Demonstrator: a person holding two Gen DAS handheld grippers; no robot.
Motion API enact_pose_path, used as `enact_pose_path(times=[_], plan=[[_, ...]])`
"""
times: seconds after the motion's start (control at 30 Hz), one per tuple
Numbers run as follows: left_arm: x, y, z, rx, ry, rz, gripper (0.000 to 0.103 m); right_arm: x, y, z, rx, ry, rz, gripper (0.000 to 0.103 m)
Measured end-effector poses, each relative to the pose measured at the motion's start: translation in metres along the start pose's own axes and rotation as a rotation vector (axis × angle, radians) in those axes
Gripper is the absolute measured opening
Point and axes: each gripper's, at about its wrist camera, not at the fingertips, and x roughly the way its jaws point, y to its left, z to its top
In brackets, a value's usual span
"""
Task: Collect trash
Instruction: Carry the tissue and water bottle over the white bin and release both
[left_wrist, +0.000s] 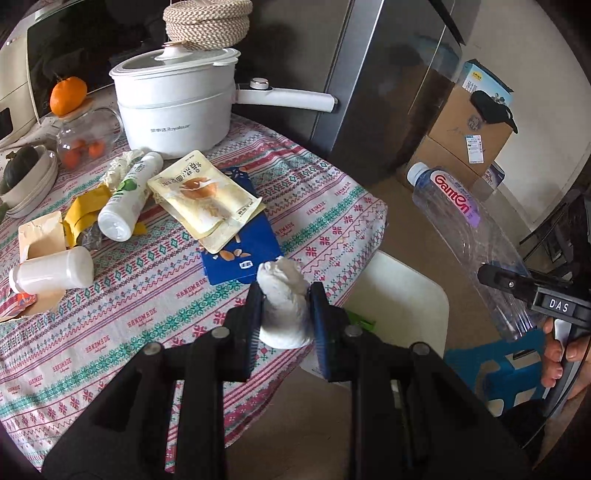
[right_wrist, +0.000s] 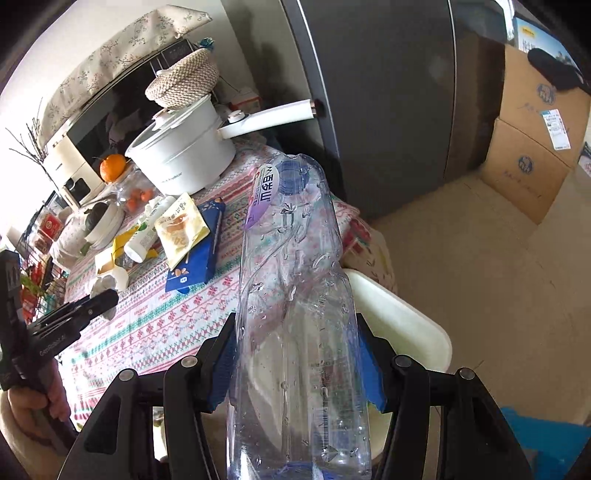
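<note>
Left gripper (left_wrist: 284, 314), its jaws clamped on a crumpled white tissue wad (left_wrist: 283, 302), and right gripper (right_wrist: 295, 354), its jaws gripping an empty clear plastic bottle (right_wrist: 295, 295), both held over the edge of the patterned-cloth bench (left_wrist: 147, 288), where wrappers remain.

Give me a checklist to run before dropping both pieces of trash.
1. Left gripper holds the tissue wad, jaws pressing both sides: ok.
2. Right gripper holds the clear bottle, jaws on its body: ok.
3. Bottle cap on: ok.
4. Bin in view as a drop target: cannot tell; only a white chair shows beside the table.
5. Both loads apart from each other: ok.
6. Trash left on the table, including the white bottle, pouch and blue packet: not ok, more to collect.
</note>
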Motion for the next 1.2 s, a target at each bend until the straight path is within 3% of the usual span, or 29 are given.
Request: enact_pose_path(times=[0.2, 0.53, 0.63, 0.97, 1.2], plan=[[0.034, -0.05, -0.015, 0.116, 0.073, -0.028, 0.027, -0.007, -0.032, -0.022, 0.062, 0.03, -0.015, 0.059], [0.11, -0.12, -0.041, 0.257, 0.203, -0.071, 0.028, 0.026, -0.06, -0.052, 0.118, 0.16, -0.078, 0.059], [0.128, -0.127, -0.046, 0.305, 0.217, -0.047, 0.028, 0.038, -0.062, -0.054, 0.125, 0.192, -0.085, 0.059], [0.15, -0.126, -0.041, 0.306, 0.23, -0.025, 0.032, 0.048, -0.078, -0.069, 0.185, 0.265, -0.074, 0.06], [0.135, -0.124, -0.034, 0.306, 0.209, -0.064, 0.057, 0.053, -0.089, -0.075, 0.22, 0.302, -0.068, 0.06]])
